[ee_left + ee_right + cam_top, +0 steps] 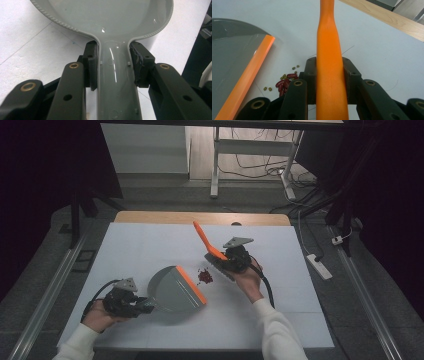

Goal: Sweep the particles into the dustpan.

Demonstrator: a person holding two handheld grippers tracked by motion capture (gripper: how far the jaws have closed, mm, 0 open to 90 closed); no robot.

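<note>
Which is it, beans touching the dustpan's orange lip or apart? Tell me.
Apart. The right gripper view shows bare white table between the beans and the dustpan lip.

One grey dustpan with an orange lip lies on the table. One brush with an orange handle is there too. Two grippers: the left gripper and the right gripper. One small heap of beans, red and green, too many and too small to count.
</note>
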